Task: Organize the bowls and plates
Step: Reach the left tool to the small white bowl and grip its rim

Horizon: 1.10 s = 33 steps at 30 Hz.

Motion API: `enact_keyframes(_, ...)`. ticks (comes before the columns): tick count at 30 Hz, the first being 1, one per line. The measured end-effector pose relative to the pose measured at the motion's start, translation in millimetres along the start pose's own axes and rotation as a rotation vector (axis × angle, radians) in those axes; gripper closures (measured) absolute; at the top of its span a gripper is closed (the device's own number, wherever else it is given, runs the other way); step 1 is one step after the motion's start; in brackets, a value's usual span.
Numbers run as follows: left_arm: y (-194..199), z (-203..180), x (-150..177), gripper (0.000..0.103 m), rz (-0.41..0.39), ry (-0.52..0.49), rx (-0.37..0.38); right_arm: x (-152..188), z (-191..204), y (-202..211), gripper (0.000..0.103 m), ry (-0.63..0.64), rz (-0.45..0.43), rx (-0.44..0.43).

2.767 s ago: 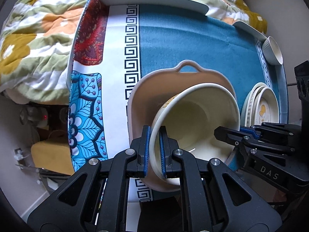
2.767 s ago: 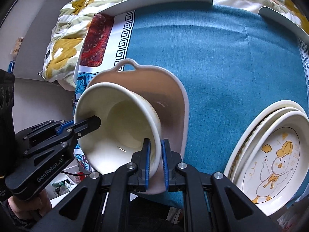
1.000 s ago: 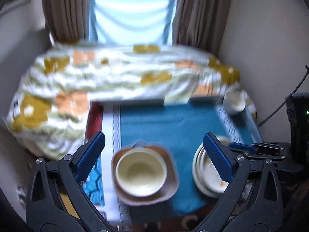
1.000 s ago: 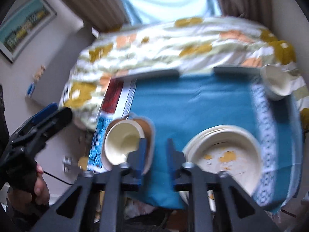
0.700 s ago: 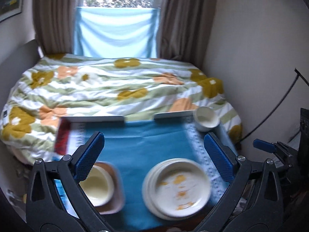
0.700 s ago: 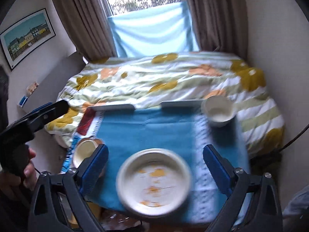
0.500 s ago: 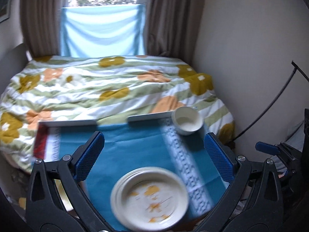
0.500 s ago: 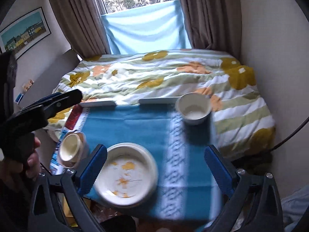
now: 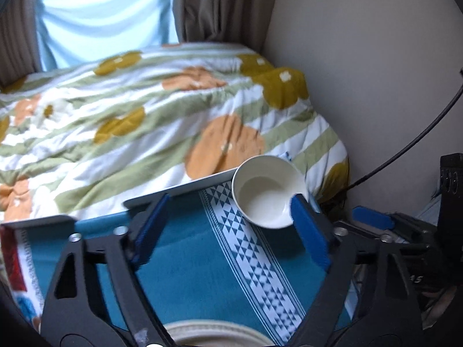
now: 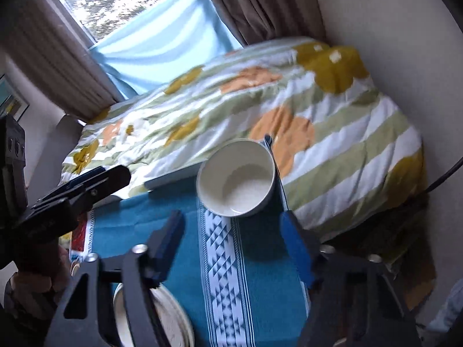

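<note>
A small white bowl (image 9: 267,192) stands upright and empty at the far right corner of the blue-clothed table (image 9: 202,263); it also shows in the right wrist view (image 10: 237,177). My left gripper (image 9: 228,228) is open and empty, its right fingertip just short of the bowl's near rim. My right gripper (image 10: 231,240) is open and empty, a little in front of the bowl. The rim of the plate stack (image 9: 214,335) shows at the near edge, and again in the right wrist view (image 10: 170,318).
A flowered quilt on a bed (image 9: 144,110) lies right behind the table. A wall (image 9: 361,57) stands close on the right, with a black cable (image 9: 405,144). The left gripper (image 10: 72,190) shows at the left of the right wrist view.
Both grippers let go of the cream bowl set in the handled dish, opened, and swung right and forward toward the small white bowl, which is now much closer.
</note>
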<state>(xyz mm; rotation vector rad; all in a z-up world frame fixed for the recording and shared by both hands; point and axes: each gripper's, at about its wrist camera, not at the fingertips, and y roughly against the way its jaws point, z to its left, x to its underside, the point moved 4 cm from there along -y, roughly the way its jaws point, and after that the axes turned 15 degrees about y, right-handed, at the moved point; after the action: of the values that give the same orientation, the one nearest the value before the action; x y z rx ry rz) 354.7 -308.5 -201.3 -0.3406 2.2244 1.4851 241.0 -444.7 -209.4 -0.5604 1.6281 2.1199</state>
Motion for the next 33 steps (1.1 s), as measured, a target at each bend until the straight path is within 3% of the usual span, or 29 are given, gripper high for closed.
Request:
enact_keyframes(4, -52, 4, -3, 0.044, 0.080, -0.021, -0.002, -1, -12, -36, 0.056, -0.057, 0.039, -0.009)
enact_keyframes(14, -126, 7, 4, 0.058, 0.205, -0.049, 0.017, -5, -35, -79, 0.070, -0.132, 0.085, 0.008)
enact_keyframes(22, -149, 4, 2, 0.093, 0.237, -0.065, 0.027, -8, -44, -88, 0.086, -0.164, 0.079, 0.039)
enact_keyframes(33, -137, 0, 6, 0.097, 0.219, -0.077, -0.004, -6, -49, -89, 0.090, -0.176, 0.076, 0.046)
